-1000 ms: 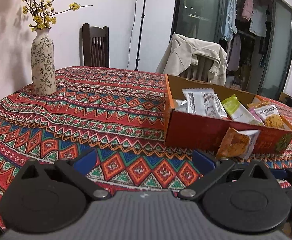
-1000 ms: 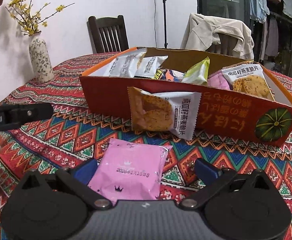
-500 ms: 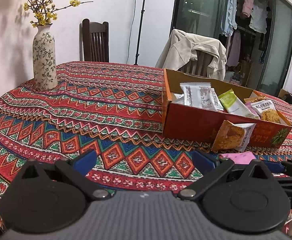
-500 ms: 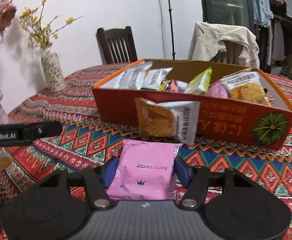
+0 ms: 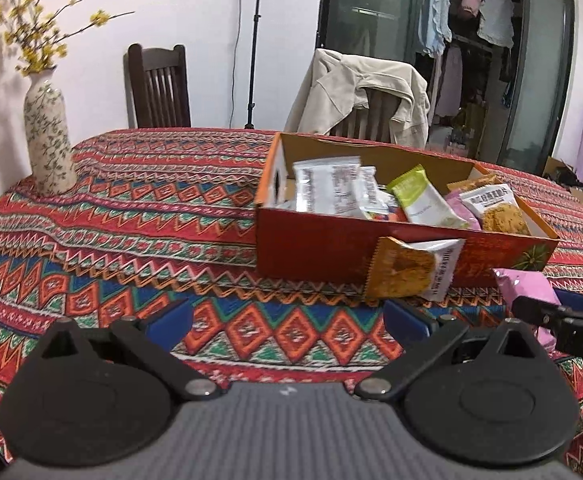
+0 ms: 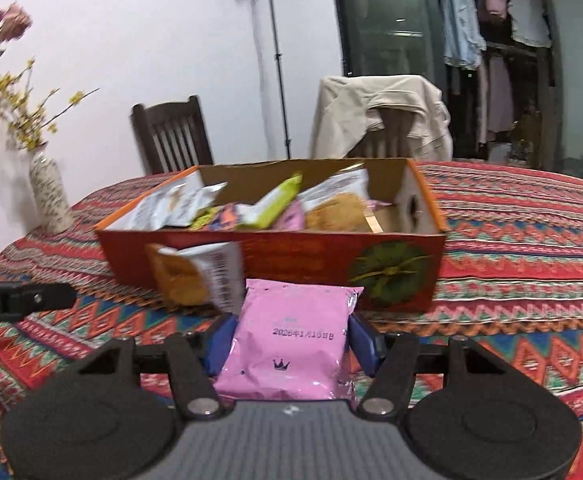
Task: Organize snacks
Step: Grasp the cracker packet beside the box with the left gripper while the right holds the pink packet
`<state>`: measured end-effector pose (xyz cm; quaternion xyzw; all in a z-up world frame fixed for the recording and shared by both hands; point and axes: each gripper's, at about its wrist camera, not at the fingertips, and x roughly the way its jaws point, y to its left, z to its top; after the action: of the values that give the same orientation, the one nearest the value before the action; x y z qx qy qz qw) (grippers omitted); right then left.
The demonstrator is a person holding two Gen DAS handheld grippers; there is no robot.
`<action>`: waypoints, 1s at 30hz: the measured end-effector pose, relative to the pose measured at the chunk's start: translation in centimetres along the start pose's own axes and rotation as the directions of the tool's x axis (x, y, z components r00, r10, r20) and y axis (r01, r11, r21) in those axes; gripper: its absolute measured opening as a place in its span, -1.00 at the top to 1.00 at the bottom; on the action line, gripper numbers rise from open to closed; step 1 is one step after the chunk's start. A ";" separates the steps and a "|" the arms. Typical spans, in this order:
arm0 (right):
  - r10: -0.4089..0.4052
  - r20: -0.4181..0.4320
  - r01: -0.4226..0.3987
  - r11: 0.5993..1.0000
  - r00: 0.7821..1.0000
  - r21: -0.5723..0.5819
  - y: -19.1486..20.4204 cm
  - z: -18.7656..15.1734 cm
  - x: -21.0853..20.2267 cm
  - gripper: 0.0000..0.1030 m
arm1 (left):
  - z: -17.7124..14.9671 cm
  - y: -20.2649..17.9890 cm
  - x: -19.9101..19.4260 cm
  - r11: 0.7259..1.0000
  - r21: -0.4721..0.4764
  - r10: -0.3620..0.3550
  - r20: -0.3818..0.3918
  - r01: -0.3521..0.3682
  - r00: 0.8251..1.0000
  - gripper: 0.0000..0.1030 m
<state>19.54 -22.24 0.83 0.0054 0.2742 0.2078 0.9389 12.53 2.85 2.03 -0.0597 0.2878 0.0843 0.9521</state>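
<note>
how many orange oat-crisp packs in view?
2. One oat-crisp pack leans against the outside of the box's front wall; the other lies inside at its pumpkin-print end. More may be buried under the other snacks.

pink packet [image 6: 291, 340] dated roughly "2026年1月16日", right gripper [image 5: 579, 342] "DAS"

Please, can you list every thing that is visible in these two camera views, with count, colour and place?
pink packet: one, pink, between the right tongs' pads
orange packet: one, orange and white, leaning on the box front
box: one, orange-red, on the table, holds several packets
green packet: one, light green, inside the box
tablecloth: one, red patterned, covers the table
vase: one, white with green print, yellow flowers, far left
chairs: two, dark wood, behind the table
jacket: one, beige, over the right chair
left tongs: open, empty
right tongs: shut on the pink packet
</note>
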 end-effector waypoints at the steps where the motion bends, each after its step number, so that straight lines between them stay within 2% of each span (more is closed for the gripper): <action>1: -0.008 0.004 0.008 1.000 1.000 0.010 -0.5 0.0 0.0 -0.18 | 0.1 -0.5 0.1 1.000 0.005 0.000 -0.003 0.000 1.000 -1.00; 9: -0.027 0.042 0.025 0.998 0.999 0.061 -2.3 -0.2 -0.3 -0.18 | 1.1 -3.6 1.5 1.000 0.026 -0.003 -0.017 0.004 1.000 -1.00; 15: -0.042 0.059 0.033 0.989 0.997 0.145 -4.3 -0.5 -0.6 -0.18 | 1.7 -5.8 2.5 0.998 0.062 0.020 -0.027 -0.019 0.999 -1.00; 25: -0.070 0.052 0.060 0.983 0.996 0.176 -5.1 -0.7 -0.4 -0.18 | 2.2 -9.5 5.2 0.996 0.094 0.015 -0.041 -0.011 0.999 -1.00; 30: -0.084 0.048 0.073 0.978 0.995 0.197 -5.3 -0.9 -0.5 -0.18 | 2.3 -10.7 6.7 0.995 0.086 0.046 -0.031 -0.043 0.998 -1.00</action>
<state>20.76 -27.34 -0.30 0.0923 0.2669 0.1426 0.9486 21.36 -6.44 0.87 -0.0139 0.3079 0.0921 0.9468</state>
